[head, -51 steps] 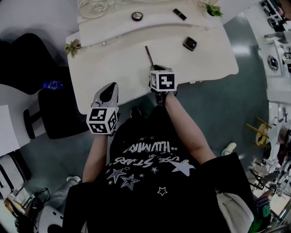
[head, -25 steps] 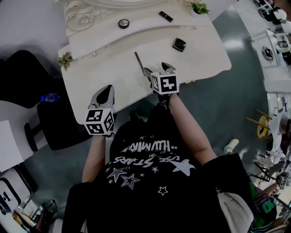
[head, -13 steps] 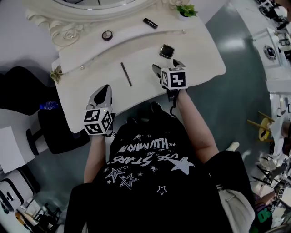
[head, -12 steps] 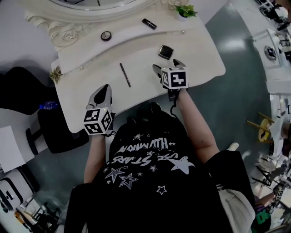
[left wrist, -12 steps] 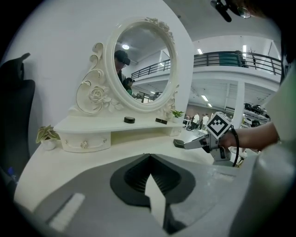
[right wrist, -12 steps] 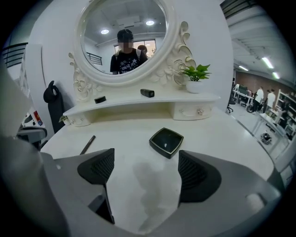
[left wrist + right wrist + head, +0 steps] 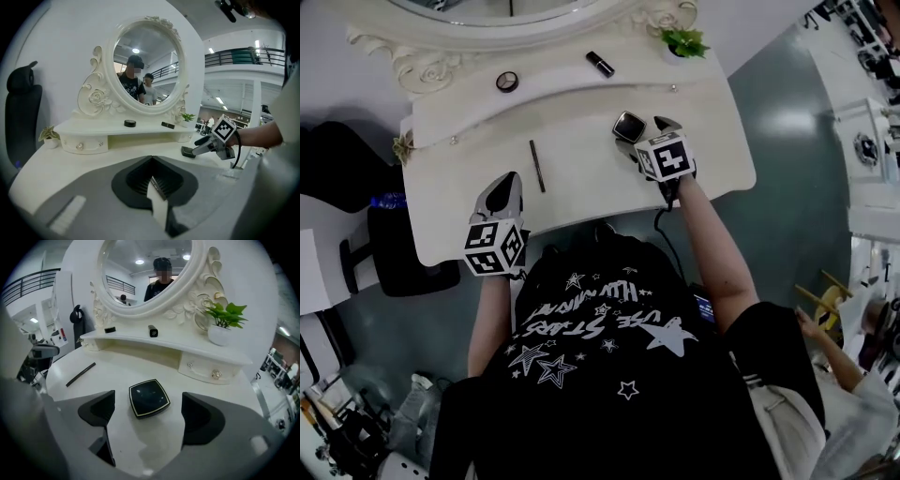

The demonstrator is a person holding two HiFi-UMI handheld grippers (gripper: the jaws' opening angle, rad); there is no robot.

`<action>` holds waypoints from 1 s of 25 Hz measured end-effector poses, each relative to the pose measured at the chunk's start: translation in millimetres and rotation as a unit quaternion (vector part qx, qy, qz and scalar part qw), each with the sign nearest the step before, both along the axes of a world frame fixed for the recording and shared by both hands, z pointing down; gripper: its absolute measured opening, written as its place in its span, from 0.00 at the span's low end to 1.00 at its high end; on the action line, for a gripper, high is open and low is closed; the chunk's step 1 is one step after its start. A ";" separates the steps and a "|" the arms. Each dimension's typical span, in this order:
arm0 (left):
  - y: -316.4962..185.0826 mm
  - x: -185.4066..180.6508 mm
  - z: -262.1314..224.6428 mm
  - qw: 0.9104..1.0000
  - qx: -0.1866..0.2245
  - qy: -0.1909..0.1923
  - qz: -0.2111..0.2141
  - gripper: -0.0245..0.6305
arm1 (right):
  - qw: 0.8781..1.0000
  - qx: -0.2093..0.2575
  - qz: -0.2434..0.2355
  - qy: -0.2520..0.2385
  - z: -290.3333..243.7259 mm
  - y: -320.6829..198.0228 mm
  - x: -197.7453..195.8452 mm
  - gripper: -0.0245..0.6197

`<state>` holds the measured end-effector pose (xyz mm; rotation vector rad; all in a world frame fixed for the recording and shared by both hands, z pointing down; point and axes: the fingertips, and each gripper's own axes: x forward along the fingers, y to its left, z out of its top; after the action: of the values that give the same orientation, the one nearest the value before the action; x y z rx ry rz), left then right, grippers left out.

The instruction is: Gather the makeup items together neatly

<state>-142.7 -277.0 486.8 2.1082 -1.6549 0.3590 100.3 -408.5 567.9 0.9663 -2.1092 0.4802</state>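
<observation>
The right gripper (image 7: 149,412) hangs tilted down over the white dressing table (image 7: 581,192). Its jaws have just been opening and now stand wide apart, gripping nothing. The square black compact (image 7: 149,398) lies flat on the tabletop between the two pads, touching neither, and its far edge reaches a little past the tips.

The likely trouble is in the closing. The compact sits turned, so the pads would probably meet its corners rather than its flat sides, and it could spin or squirt forward. It is also low and glossy, so pads held too high may skate over the lid.

The eyeliner pencil (image 7: 536,166) lies well apart to the left. The lipstick (image 7: 599,64) and a round pot (image 7: 507,82) sit on the raised shelf. The left gripper (image 7: 152,180) is closed and empty.
</observation>
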 end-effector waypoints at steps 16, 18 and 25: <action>4.6 7.8 14.5 0.995 -0.009 0.000 -0.097 0.04 | 0.983 -0.049 -0.172 0.033 33.7 -15.4 -19.3 0.63; 4.4 10.7 16.4 0.995 -0.008 0.001 -0.102 0.04 | 0.982 -0.049 -0.177 0.033 33.6 -16.4 -18.1 0.60; -0.3 20.7 14.0 0.995 -0.006 -0.008 -0.098 0.04 | 0.983 -0.046 -0.175 0.035 32.3 -18.4 -16.5 0.60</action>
<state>-122.0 -277.2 500.8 1.9168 -1.8451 0.3218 83.8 -426.9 600.3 0.5361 -2.1148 0.3549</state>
